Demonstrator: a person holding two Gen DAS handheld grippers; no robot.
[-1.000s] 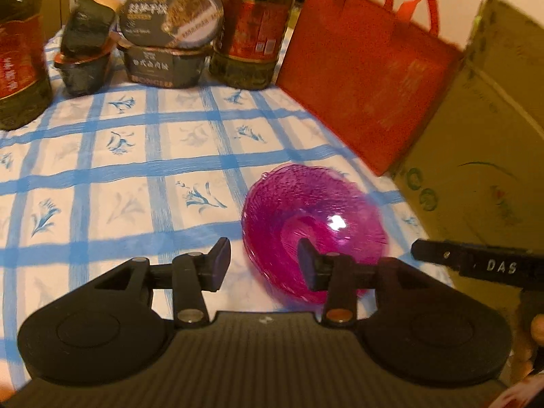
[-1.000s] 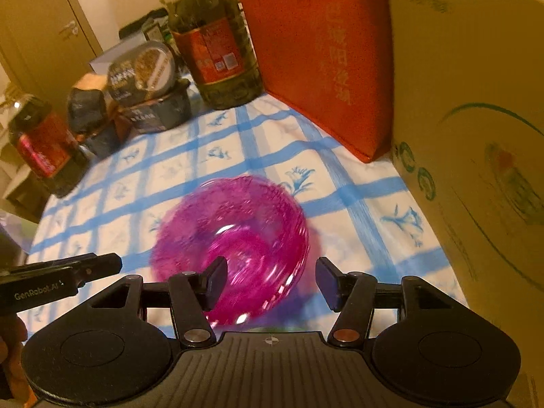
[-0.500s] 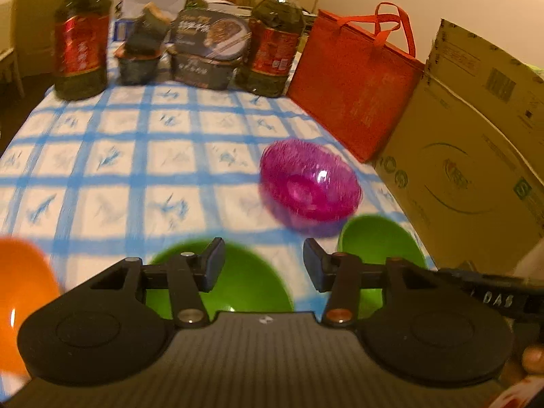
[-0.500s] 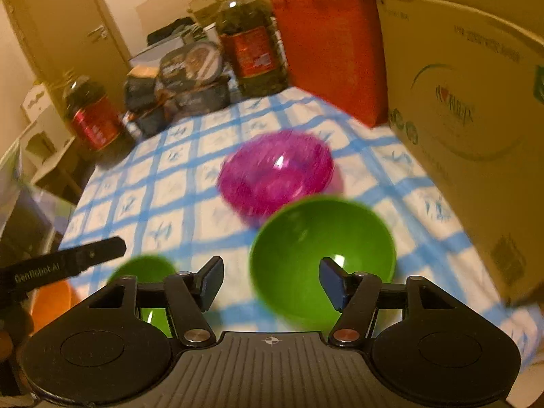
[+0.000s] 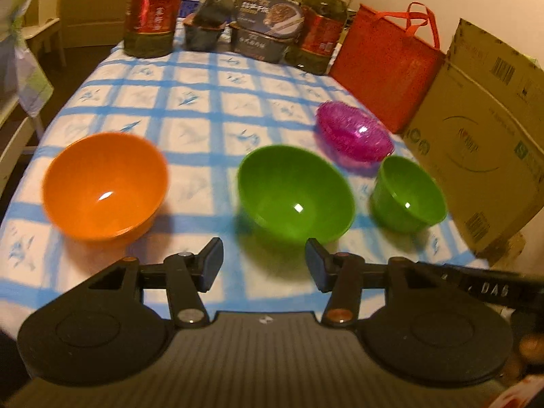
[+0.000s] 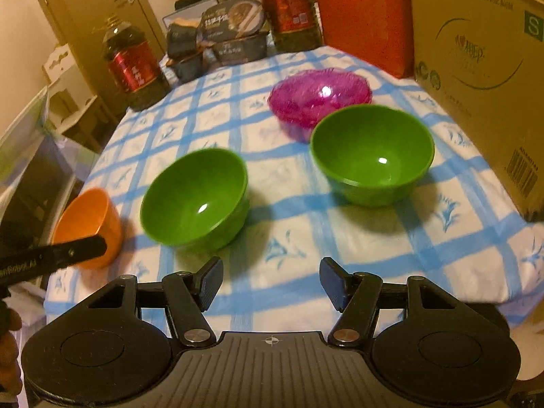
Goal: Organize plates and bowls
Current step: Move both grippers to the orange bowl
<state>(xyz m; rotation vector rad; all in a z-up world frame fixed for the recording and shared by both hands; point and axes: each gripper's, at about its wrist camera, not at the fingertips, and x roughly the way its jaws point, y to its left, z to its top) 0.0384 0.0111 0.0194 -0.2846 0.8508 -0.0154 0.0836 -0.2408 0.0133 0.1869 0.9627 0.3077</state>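
Note:
Four bowls stand on the blue-checked tablecloth (image 5: 210, 108). An orange bowl (image 5: 103, 185) is at the left, a green bowl (image 5: 295, 193) in the middle, a second green bowl (image 5: 408, 193) at the right, and a pink glass bowl (image 5: 355, 131) behind them. My left gripper (image 5: 263, 265) is open and empty, just short of the middle green bowl. In the right wrist view the right gripper (image 6: 270, 284) is open and empty over the table's front edge, with the two green bowls (image 6: 195, 199) (image 6: 372, 153), the pink bowl (image 6: 319, 97) and the orange bowl (image 6: 88, 224) ahead.
Two oil bottles (image 5: 153, 10) (image 5: 319, 30) and stacked food boxes (image 5: 265, 27) line the back. A red bag (image 5: 384, 64) and a cardboard box (image 5: 486, 136) bound the right side. The left gripper's side shows in the right wrist view (image 6: 51, 256).
Both grippers have pulled back from the pink bowl toward the table's front. The green bowls and the orange bowl have come into view. Both stay open.

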